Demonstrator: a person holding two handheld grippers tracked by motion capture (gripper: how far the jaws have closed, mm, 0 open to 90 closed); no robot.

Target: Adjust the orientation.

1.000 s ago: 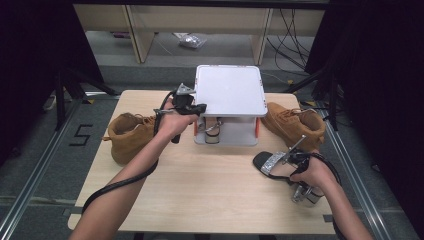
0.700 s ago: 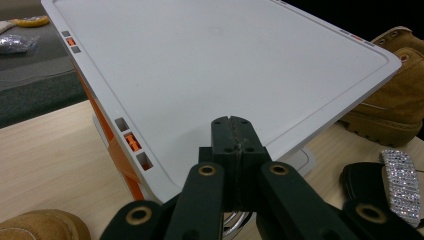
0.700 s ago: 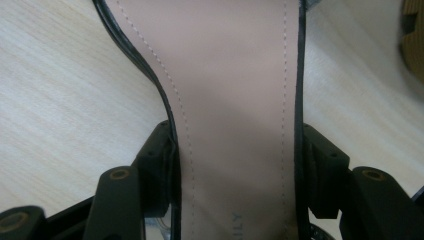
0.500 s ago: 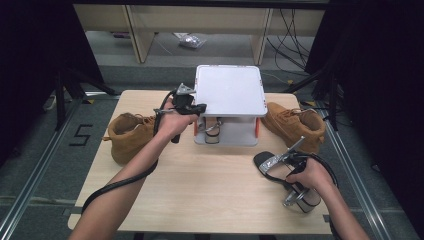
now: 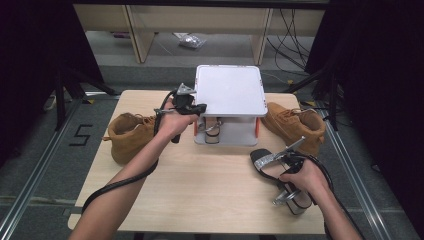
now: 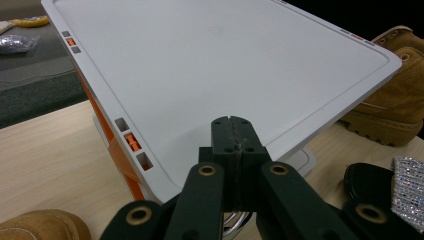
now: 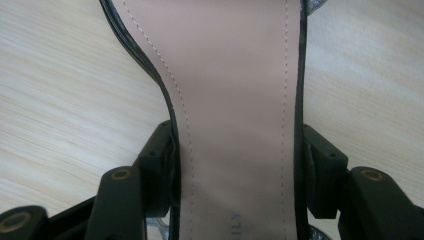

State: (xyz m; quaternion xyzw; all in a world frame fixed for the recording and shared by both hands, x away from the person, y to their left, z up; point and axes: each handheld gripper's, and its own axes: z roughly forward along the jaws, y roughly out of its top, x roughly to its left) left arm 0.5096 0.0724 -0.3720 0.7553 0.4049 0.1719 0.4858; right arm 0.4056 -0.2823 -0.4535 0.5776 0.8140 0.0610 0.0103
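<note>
From above: two tan boots [image 5: 131, 135] [image 5: 295, 125] flank one white box [image 5: 230, 92]; the left gripper [image 5: 187, 106] rests at its near-left edge, and one black sandal [image 5: 275, 165] lies under the right gripper [image 5: 290, 167], bare tabletop [image 5: 200, 195] between.

Left gripper view: jaws closed empty over the lid corner.

Right gripper view: pads [image 7: 325, 170] clamp the sandal's insole edges.

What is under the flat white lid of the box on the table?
Under the flat white plastic lid, the white box with orange side parts holds a silver-strapped shoe at its open front. The lid covers everything deeper inside.
</note>
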